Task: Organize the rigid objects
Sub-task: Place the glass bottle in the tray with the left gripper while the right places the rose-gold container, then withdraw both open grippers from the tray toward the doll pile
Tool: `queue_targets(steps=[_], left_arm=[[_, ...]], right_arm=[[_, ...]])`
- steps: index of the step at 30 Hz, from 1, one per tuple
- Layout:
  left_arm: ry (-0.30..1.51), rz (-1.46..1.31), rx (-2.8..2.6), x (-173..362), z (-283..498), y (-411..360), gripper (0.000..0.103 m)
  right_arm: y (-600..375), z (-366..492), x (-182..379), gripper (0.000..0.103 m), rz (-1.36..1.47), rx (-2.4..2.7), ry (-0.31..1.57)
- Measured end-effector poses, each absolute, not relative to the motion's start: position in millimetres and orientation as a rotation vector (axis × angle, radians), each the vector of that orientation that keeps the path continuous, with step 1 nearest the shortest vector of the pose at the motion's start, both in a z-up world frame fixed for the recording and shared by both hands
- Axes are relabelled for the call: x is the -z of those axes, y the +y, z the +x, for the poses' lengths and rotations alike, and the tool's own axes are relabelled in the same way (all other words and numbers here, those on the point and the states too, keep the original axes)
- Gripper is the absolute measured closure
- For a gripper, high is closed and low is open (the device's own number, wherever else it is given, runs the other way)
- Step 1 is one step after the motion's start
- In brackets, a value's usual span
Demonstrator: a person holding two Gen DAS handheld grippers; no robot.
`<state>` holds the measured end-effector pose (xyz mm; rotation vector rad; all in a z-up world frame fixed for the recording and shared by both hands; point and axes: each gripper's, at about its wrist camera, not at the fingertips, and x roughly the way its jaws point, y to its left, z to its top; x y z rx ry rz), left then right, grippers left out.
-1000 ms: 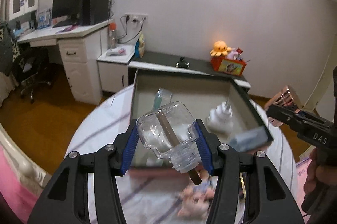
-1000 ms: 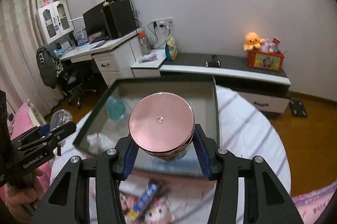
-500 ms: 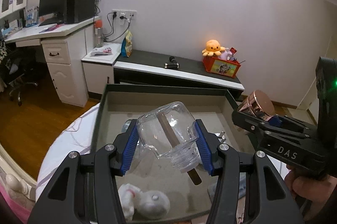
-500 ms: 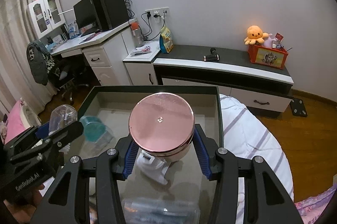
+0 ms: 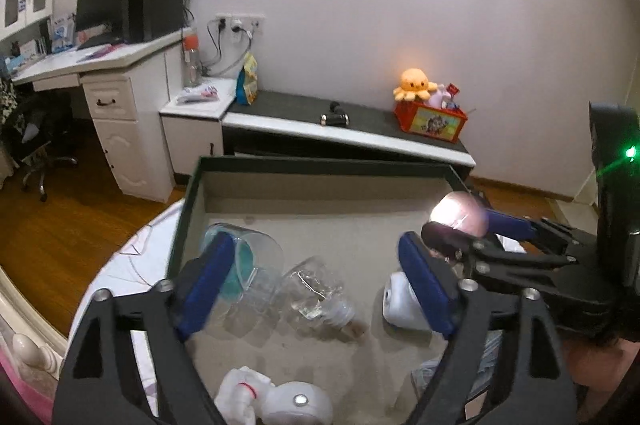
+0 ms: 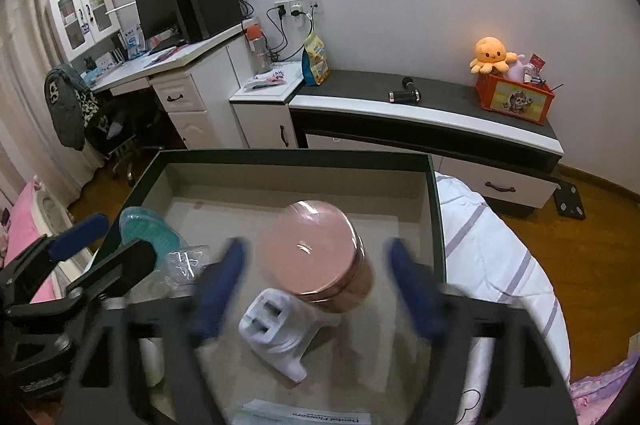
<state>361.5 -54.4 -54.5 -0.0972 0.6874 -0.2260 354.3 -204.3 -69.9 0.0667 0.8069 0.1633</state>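
A dark-rimmed box (image 5: 320,166) with a grey floor lies on the bed. The clear glass bottle (image 5: 316,291) lies on its side on that floor, below my left gripper (image 5: 315,253), whose jaws are opening and touch nothing. Beside the bottle lies a clear tub with a teal lid (image 5: 244,265). The jar with the rose-gold lid (image 6: 312,253) sits free between the blurred pads of my right gripper (image 6: 316,249), which is also opening. The jar's lower edge meets a white plug-like object (image 6: 276,329). In the right wrist view my left gripper (image 6: 100,249) shows at the left.
More white items (image 5: 276,397) lie near the box's front. A flosser packet (image 6: 304,417) lies at its front edge. A striped white quilt (image 6: 492,257) spreads right of the box. Beyond stand a low cabinet (image 6: 432,105), a desk (image 5: 120,65) and wooden floor (image 5: 60,225).
Both grippers moved forward over the box holding their objects, then spread their jaws. The bottle dropped onto the box floor; the jar came free of the right pads.
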Motion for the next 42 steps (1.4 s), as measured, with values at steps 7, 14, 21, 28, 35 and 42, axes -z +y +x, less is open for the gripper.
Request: queue_targets(steps=[7, 14, 21, 28, 35, 42], left_arm=[[0.646, -0.093, 0.196, 42, 346, -42, 0.0], [0.641, -0.088, 0.162, 35, 322, -28, 0.0], [0.649, -0.091, 0.14, 31, 291, -17, 0.0], [0.641, -0.099, 0.122, 23, 254, -4, 0.0], [0.625, -0.07, 0.106, 15, 216, 3, 0.0], [0.657, -0.089, 0.102, 23, 188, 5, 0.0]], right_arm=[[-208, 341, 60, 0.0, 0.108, -0.147, 0.771], [-207, 314, 48, 0.0, 0.138, -0.14, 0.731], [-208, 277, 40, 0.0, 0.153, -0.138, 0.699], [-203, 230, 25, 0.0, 0.14, -0.139, 0.65], [-209, 183, 16, 0.0, 0.15, -0.134, 0.609], [-211, 152, 29, 0.0, 0.145, -0.121, 0.641]])
